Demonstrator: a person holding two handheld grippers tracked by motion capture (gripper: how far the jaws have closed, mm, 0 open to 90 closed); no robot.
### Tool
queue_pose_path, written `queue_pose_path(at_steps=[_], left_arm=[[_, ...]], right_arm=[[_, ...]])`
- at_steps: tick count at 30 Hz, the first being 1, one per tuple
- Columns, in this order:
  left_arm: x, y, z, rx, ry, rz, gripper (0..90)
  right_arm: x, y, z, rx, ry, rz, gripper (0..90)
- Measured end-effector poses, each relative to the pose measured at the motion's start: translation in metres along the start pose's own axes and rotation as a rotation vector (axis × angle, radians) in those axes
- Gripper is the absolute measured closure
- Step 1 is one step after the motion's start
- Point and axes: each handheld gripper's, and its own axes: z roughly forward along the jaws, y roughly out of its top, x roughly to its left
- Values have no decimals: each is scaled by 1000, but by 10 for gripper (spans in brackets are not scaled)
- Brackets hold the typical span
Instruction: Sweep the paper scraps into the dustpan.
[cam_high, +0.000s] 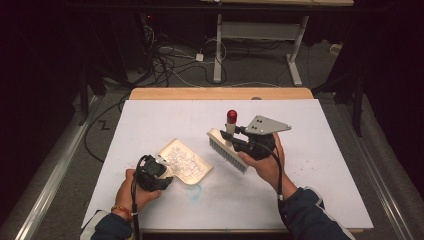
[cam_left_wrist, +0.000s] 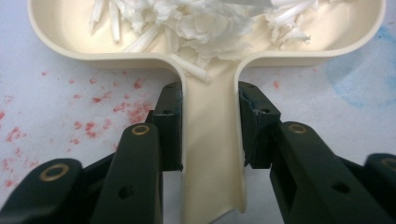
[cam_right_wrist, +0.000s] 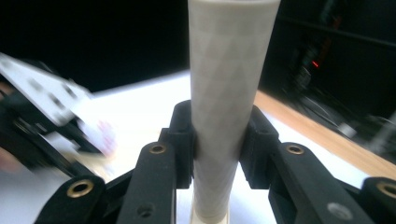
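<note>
A cream dustpan (cam_high: 186, 165) lies on the white table, left of centre, with a heap of white shreds (cam_high: 179, 158) in it. My left gripper (cam_high: 156, 172) is shut on the dustpan handle (cam_left_wrist: 211, 140), which runs between its two pads, and the white shreds (cam_left_wrist: 196, 23) lie just past it. To the right a hand brush (cam_high: 228, 150) with pale bristles hangs tilted above the table. Its cream handle ends in a red tip (cam_high: 232, 116). My right gripper (cam_high: 245, 143) is shut on that brush handle (cam_right_wrist: 226, 88), one pad on each side.
A faint blue smear (cam_high: 193, 192) marks the table in front of the dustpan, and red specks (cam_left_wrist: 119, 112) dot the surface left of its handle. The table's wooden far edge (cam_high: 220, 93) borders a floor with cables (cam_high: 170, 65) and a desk frame (cam_high: 260, 35).
</note>
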Motion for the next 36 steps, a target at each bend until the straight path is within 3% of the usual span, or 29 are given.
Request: queue_pose_path(at_steps=[1, 4, 8, 11, 16, 18, 20, 23, 26, 30, 32, 36], left_arm=[[-1, 0, 0, 1, 2, 0, 632], [-1, -1, 0, 2, 7, 1, 631], [-2, 0, 0, 4, 11, -1, 632], [-3, 0, 0, 3, 12, -1, 631], [-2, -1, 0, 3, 11, 2, 631], [-2, -1, 0, 2, 9, 2, 631], [-2, -1, 0, 3, 8, 2, 631], [-2, -1, 0, 4, 7, 2, 632], [-2, -1, 0, 2, 6, -2, 631], [-2, -1, 0, 1, 5, -2, 632], [-1, -1, 0, 1, 4, -2, 632], [-2, 0, 1, 2, 2, -2, 631]], right_arm=[[0, 0, 0, 0, 0, 0, 705], [7, -9, 6, 76, 1, -41, 705], [21, -10, 10, 89, 28, -87, 705], [35, -8, 15, 73, 119, -73, 705], [44, -2, 14, 50, 168, -101, 705], [41, 2, 11, 29, 174, -89, 705], [36, 7, 6, 7, 169, -78, 705], [27, 15, 1, -15, 118, -85, 705], [14, 18, 0, -20, 93, -61, 705], [2, 16, 8, 17, 0, -105, 705], [-6, 11, 15, 47, -30, -108, 705], [-7, 5, 24, 68, -76, -138, 705]])
